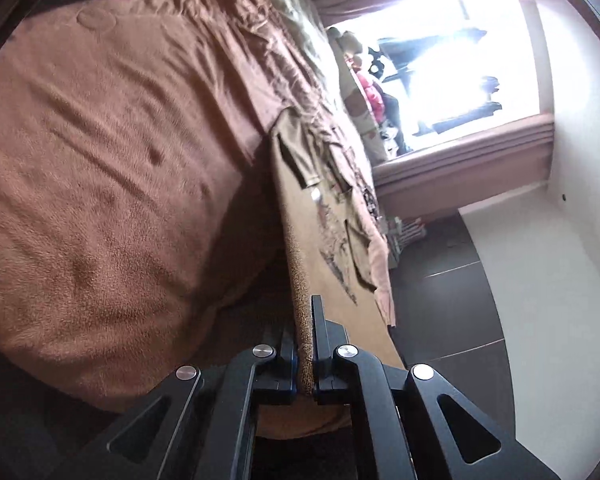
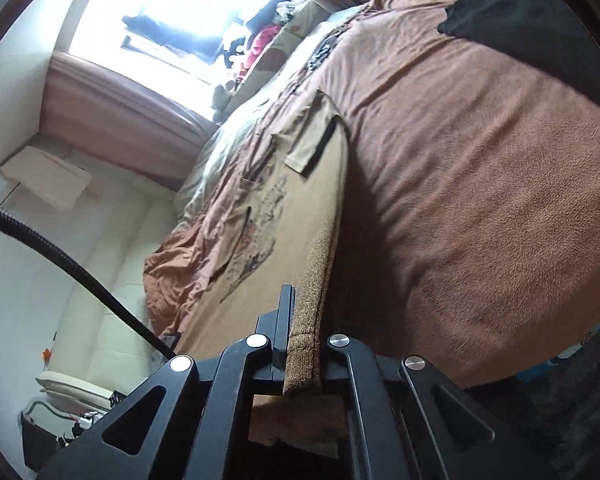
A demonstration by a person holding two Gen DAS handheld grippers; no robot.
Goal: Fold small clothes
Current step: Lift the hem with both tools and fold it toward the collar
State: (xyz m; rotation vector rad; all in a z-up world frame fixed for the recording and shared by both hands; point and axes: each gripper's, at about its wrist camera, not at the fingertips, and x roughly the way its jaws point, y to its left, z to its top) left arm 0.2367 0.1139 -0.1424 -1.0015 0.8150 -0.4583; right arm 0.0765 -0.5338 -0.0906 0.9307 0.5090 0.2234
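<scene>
A tan sweatshirt [image 1: 328,248] with a ribbed hem and a dark printed graphic is lifted off a bed and stretched taut. My left gripper [image 1: 306,344] is shut on one end of its ribbed hem. In the right wrist view the same sweatshirt [image 2: 300,216] runs away from the camera, a sleeve with a dark cuff lying across it. My right gripper [image 2: 302,344] is shut on the other end of the hem; its right finger is hidden behind the cloth.
A brown fleece blanket [image 1: 100,168] covers the bed [image 2: 480,184] beneath the garment. Rumpled bedding and a pile of clothes lie toward a bright window [image 1: 452,64] with brown curtains. A black hose [image 2: 60,248] crosses the right wrist view. Dark floor tiles [image 1: 452,300] lie beside the bed.
</scene>
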